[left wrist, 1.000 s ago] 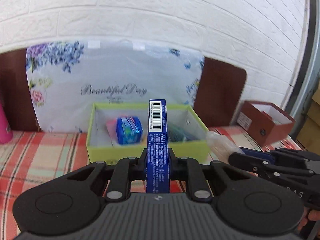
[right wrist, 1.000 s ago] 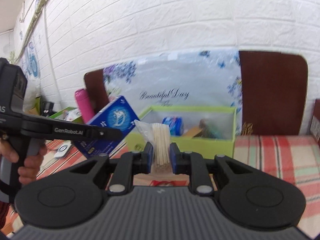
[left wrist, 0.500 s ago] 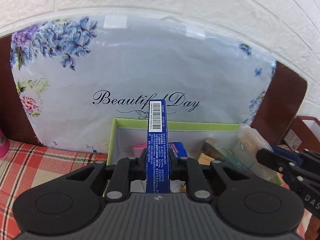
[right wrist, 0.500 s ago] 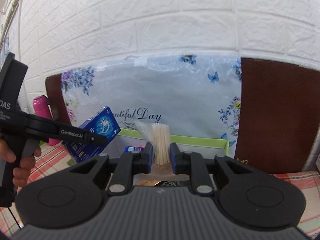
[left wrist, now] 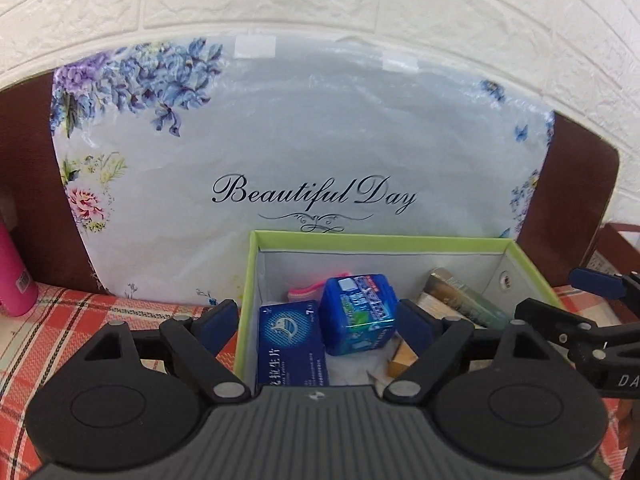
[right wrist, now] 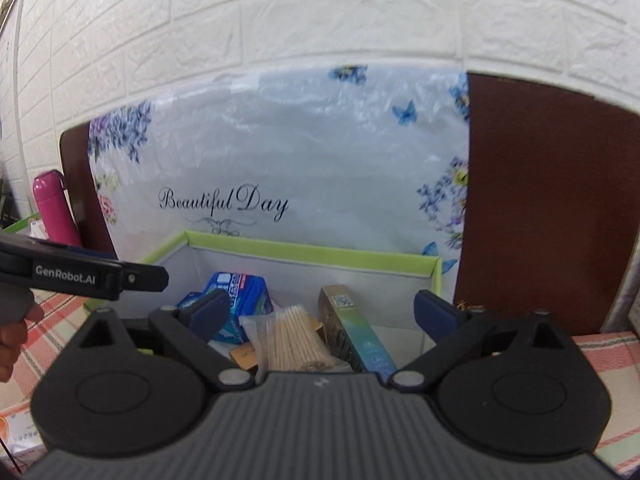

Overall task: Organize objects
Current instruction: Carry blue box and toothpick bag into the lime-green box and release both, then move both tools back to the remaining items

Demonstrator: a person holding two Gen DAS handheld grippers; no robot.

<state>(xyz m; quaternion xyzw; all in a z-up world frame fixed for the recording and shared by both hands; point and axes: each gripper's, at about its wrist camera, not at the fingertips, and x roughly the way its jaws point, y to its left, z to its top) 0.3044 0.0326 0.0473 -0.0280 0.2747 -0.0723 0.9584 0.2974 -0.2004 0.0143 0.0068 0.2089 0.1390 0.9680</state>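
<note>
A green-rimmed box [left wrist: 372,240] [right wrist: 312,250] stands on the checked tablecloth against a floral board. My left gripper [left wrist: 318,320] is open above its left part; the flat blue box [left wrist: 290,348] lies inside below it, next to a blue wrapped packet [left wrist: 358,314] and a pink item [left wrist: 306,292]. My right gripper [right wrist: 324,312] is open above the box; the bag of wooden sticks [right wrist: 294,340] lies inside, beside a green-gold carton [right wrist: 354,330] and the blue packet [right wrist: 240,300]. The left gripper's finger shows in the right wrist view [right wrist: 96,276].
A pink bottle [left wrist: 14,280] [right wrist: 54,208] stands left of the floral board [left wrist: 304,152]. A brown headboard [right wrist: 552,208] rises behind, under a white brick wall. A brown box edge [left wrist: 622,236] sits at the far right. Red checked cloth [left wrist: 72,320] covers the table.
Both grippers moved forward over the green box and opened. The blue box dropped from the left gripper and the stick bag from the right; both now lie inside.
</note>
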